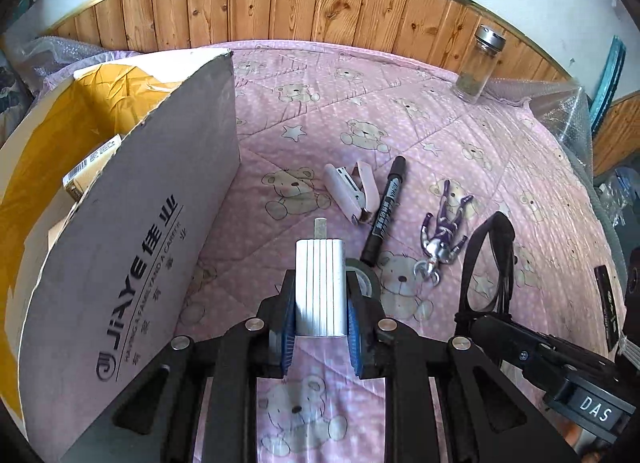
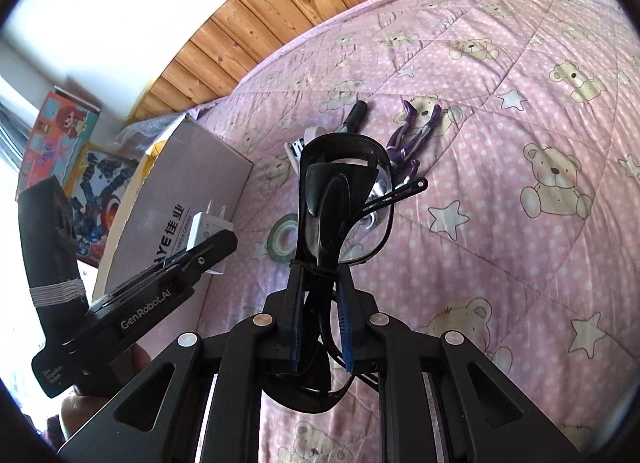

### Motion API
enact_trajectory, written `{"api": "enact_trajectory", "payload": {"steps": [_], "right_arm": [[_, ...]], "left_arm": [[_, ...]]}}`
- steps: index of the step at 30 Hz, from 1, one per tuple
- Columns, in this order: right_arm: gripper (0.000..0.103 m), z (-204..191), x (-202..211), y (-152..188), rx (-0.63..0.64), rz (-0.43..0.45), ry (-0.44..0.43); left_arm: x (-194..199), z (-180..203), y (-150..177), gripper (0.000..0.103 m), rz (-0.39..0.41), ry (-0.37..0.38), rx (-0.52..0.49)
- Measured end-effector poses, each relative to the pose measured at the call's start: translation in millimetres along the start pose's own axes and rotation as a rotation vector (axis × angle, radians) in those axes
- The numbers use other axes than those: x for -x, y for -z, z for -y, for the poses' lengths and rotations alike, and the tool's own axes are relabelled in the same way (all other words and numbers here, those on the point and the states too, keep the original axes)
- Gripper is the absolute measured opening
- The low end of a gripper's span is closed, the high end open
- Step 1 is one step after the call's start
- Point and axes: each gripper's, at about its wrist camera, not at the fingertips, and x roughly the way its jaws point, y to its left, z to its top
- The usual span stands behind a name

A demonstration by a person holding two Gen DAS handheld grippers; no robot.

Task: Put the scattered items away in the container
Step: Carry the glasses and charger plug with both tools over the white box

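Right now the left claw is clenched on a white charger, its blue-padded fingers pressing the charger's two long sides while the metal prongs point forward, away from the camera. It hangs above a bed covered by a pink quilt printed with bears and stars, just beside the tall grey side of the cardboard box, which stands at the left and is lined with yellow. A small labelled carton already lies inside that box. The right claw grips a pair of black glasses, folded, with the lenses rising above the fingertips and one temple arm sticking out to the right. On the quilt ahead of both claws lie a pink-and-white stapler, a black marker just to its right, a purple and silver toy figure further right, and a roll of dark green tape partly hidden behind the charger. A glass jar with a metal lid stands upright at the far edge of the bed, near the wooden wall panelling.
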Motion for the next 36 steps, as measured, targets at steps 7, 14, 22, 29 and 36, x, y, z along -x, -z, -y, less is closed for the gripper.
{"api": "enact_trajectory", "payload": {"steps": [7,14,22,29,36], "right_arm": [[0.016,-16,20,19,0.039,-0.001,0.021],[0.016,-30,34,35,0.067,0.002,0.040],[0.016,-49,51,51,0.112,0.012,0.058],[0.016,-72,64,64,0.158,0.018,0.063],[0.016,-97,74,74,0.202,0.024,0.051]], "left_arm": [[30,7,25,0.022,-0.011,0.043,-0.018],[62,15,43,0.022,0.007,0.077,-0.048],[91,12,59,0.022,0.030,0.111,-0.056],[118,6,67,0.022,0.064,0.142,-0.055],[143,-4,75,0.022,0.094,0.173,-0.048]]}}
